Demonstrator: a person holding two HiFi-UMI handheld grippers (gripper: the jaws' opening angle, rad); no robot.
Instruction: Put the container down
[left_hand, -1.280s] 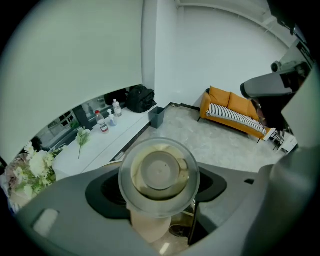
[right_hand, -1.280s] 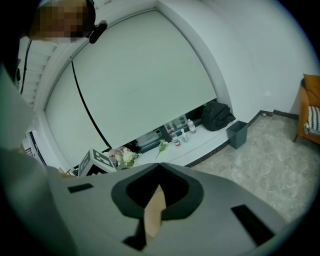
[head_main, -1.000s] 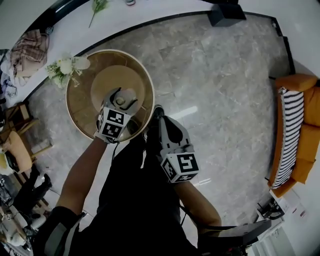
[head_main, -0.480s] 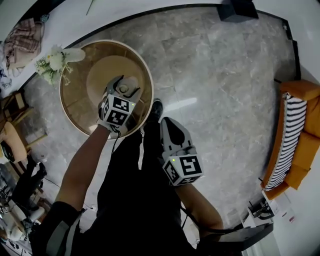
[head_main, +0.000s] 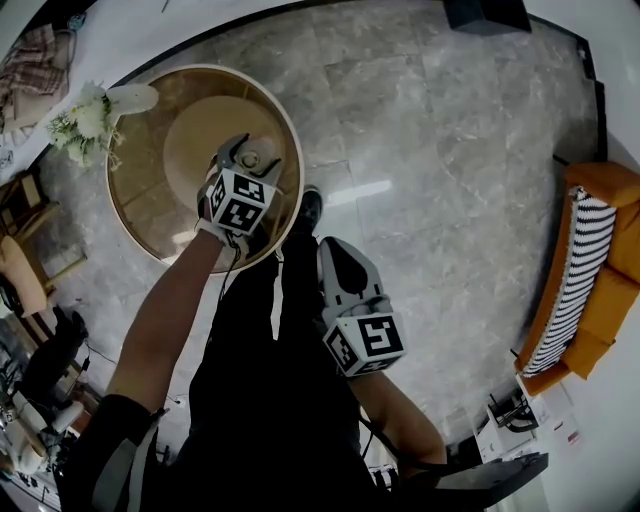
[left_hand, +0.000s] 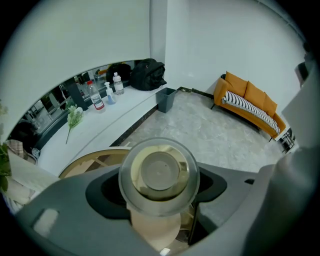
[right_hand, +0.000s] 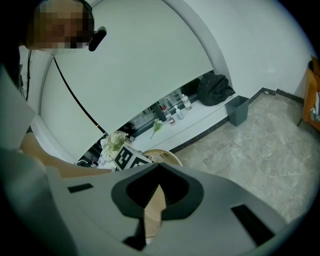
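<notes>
While the right tongs (head_main: 333, 262) are being held closed and empty at lower centre, the container (left_hand: 159, 175), clear, rigid, judged light, slippery and breakable, is being gripped round its sides by the left tongs (head_main: 244, 160), the forearm being stretched forward over the round tabletop (head_main: 140, 205) at upper left.
</notes>
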